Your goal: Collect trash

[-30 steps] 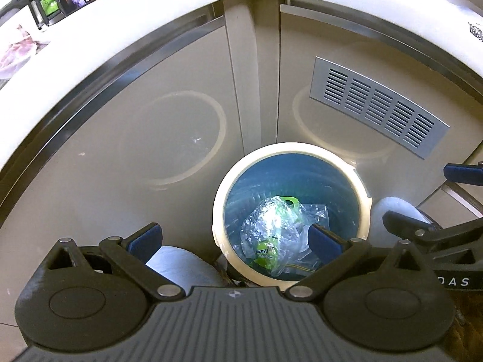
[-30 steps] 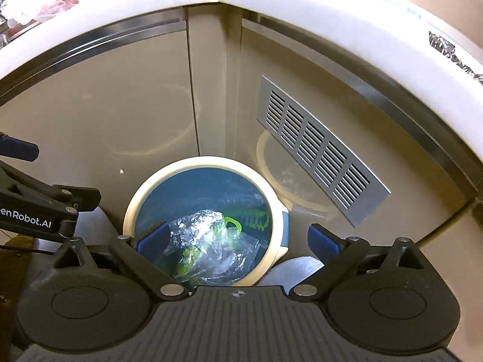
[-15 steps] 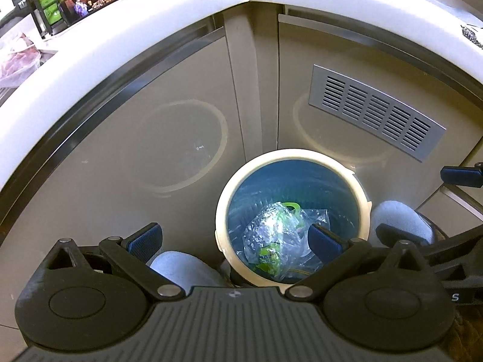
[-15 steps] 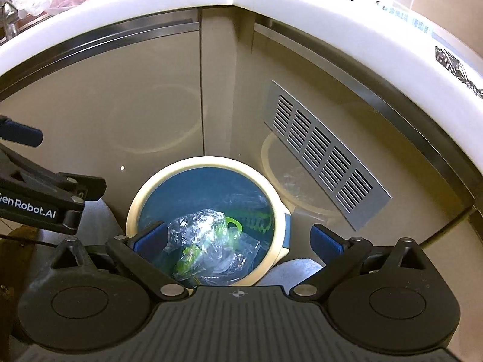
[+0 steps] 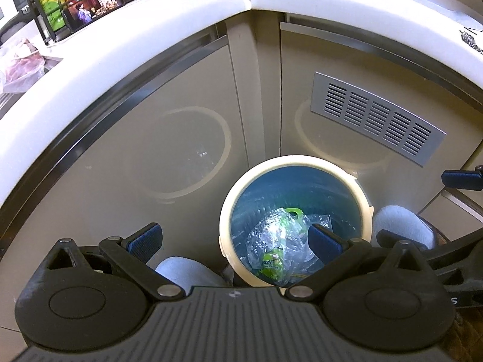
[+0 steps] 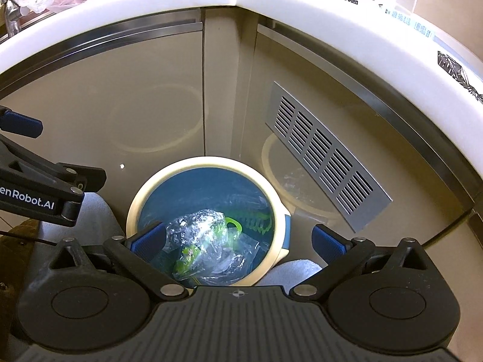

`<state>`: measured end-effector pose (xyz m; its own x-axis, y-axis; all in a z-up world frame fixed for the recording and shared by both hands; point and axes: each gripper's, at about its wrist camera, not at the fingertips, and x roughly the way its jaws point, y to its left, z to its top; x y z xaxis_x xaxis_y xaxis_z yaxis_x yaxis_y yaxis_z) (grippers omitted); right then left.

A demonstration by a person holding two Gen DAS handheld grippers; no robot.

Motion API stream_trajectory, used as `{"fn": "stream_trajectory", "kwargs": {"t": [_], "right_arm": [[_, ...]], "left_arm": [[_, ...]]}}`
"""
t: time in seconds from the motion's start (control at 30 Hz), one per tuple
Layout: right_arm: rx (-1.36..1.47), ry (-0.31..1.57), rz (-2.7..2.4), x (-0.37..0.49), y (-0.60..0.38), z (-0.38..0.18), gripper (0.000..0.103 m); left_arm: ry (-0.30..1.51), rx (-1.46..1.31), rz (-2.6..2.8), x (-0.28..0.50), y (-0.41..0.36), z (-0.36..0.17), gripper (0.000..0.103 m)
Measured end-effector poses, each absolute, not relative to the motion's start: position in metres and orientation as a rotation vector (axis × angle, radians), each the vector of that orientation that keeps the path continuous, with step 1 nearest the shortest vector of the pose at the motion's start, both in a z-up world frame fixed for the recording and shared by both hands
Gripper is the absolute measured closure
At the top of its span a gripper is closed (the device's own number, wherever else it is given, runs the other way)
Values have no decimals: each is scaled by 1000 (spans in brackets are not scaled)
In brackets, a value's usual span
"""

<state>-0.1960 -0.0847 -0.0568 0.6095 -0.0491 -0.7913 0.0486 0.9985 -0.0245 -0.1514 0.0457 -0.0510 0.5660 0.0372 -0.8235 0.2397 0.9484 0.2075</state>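
Note:
A round blue trash bin with a cream rim (image 5: pixel 294 163) (image 6: pixel 208 163) stands on the floor in the corner of the cabinets. Crumpled clear plastic and green wrappers (image 5: pixel 276 241) (image 6: pixel 208 241) lie inside it. My left gripper (image 5: pixel 232 238) is open and empty, high above the bin's left side. My right gripper (image 6: pixel 238 239) is open and empty, above the bin's right side. Each gripper shows at the edge of the other's view, the right one in the left wrist view (image 5: pixel 459 179) and the left one in the right wrist view (image 6: pixel 54 187).
Beige cabinet doors meet in a corner behind the bin, with a metal vent grille (image 5: pixel 377 120) (image 6: pixel 326 163) on the right door. A white countertop (image 5: pixel 120 39) (image 6: pixel 332 21) runs above, carrying bottles, a phone (image 5: pixel 93 3) and bags. Feet in grey slippers (image 5: pixel 187 271) stand beside the bin.
Both grippers have risen and pulled back from the bin, so more of the countertop shows. The trash in the bin has not moved.

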Motion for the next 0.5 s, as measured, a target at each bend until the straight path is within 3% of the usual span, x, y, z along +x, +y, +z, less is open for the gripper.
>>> {"fn": "stream_trajectory", "kwargs": {"t": [0.5], "right_arm": [[28, 889, -73, -201, -90, -52, 1]], "left_arm": [[933, 331, -134, -151, 42, -32, 0]]}}
